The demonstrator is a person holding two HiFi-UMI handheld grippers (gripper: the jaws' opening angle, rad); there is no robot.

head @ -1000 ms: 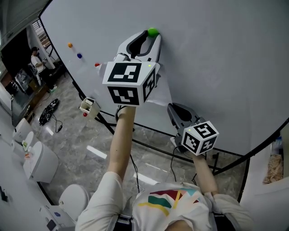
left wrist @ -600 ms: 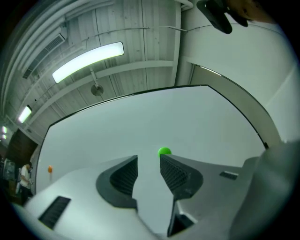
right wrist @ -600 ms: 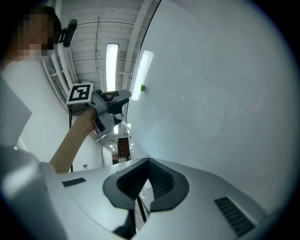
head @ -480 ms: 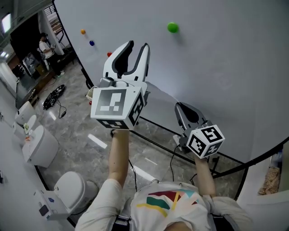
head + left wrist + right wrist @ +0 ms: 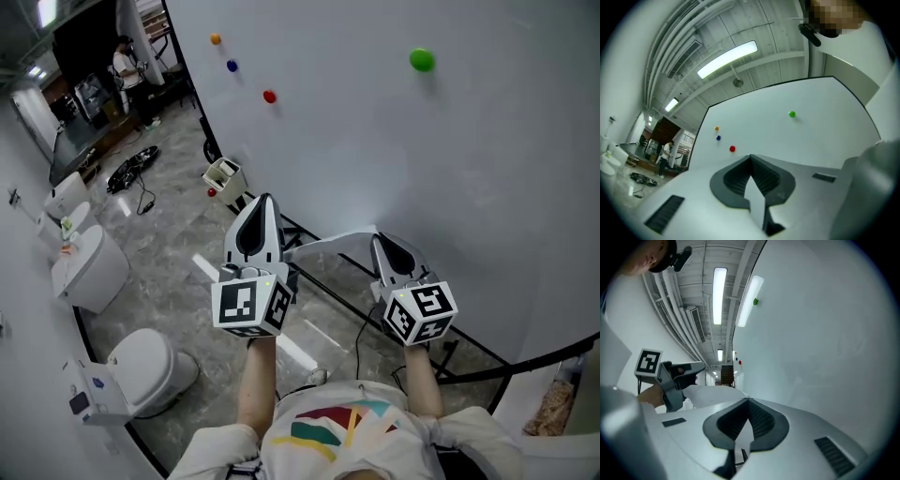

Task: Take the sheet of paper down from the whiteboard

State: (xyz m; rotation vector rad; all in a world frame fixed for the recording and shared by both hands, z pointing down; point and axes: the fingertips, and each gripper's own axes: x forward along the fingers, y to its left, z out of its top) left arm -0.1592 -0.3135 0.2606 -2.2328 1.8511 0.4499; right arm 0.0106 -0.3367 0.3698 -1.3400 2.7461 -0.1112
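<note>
White sheet of paper (image 5: 328,242) is now off the whiteboard (image 5: 487,169), well below the green magnet (image 5: 421,60). The left claw (image 5: 264,200) came down from the magnet and closed on one edge; the right claw (image 5: 379,240) pinches the other. The removal seems complete.

The sheet of paper (image 5: 328,246) is off the whiteboard (image 5: 394,141), just in front of its bottom edge. The left gripper (image 5: 265,199) pinches the paper's left end and the right gripper (image 5: 380,240) its right end. One magnet (image 5: 421,60) sits high on the whiteboard. Three magnets (image 5: 232,66) sit on its left part.
</note>
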